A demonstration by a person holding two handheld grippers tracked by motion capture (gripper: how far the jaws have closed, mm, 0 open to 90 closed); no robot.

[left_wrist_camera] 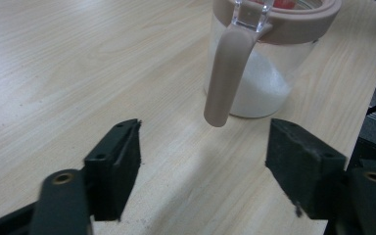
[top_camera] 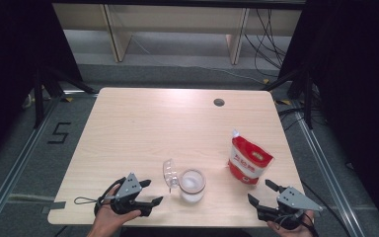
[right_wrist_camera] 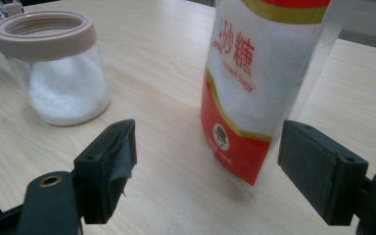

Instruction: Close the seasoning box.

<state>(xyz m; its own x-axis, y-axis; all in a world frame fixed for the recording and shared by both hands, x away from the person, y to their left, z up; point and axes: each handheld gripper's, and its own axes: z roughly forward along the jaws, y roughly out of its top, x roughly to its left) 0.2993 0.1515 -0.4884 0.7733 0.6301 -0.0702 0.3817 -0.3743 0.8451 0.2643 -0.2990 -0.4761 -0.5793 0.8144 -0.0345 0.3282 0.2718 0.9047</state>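
From above, we hold the left gripper (top_camera: pixel 152 191) at the near edge of the bench (top_camera: pixel 143 128), its jaws apart with nothing between them and aimed toward the jar (top_camera: pixel 192 185). The jar stands just beyond and to the right of it, its clear lid (top_camera: pixel 170 174) flipped open to the left. Our right gripper (top_camera: pixel 260 192) sits at the near right corner, released as well, with the sugar bag (top_camera: pixel 248 162) standing just ahead of it, apart from the jar. So the left hand is the nearer one to the jar and the right hand the nearer one to the bag.

Along the left gripper (left_wrist_camera: pixel 203 152), the jar (left_wrist_camera: pixel 269 63) stands close ahead and slightly right of the middle line. Its beige tab (left_wrist_camera: pixel 226 73) hangs down the near side from the hinge, long axis nearly upright, the lower end just above the gap of the jaws. The pads touch nothing; white sugar fills the lower part of the jar.

Along the right gripper (right_wrist_camera: pixel 208 161), the sugar bag (right_wrist_camera: pixel 259 83) stands upright straight ahead, its lower edge in line with the spread jaws but not yet between the pads. The jar (right_wrist_camera: pixel 58 68) stands off to the left, mouth uncovered. We judge that the bag is the right gripper's to take, by a short push ahead, while the left steadies the jar.
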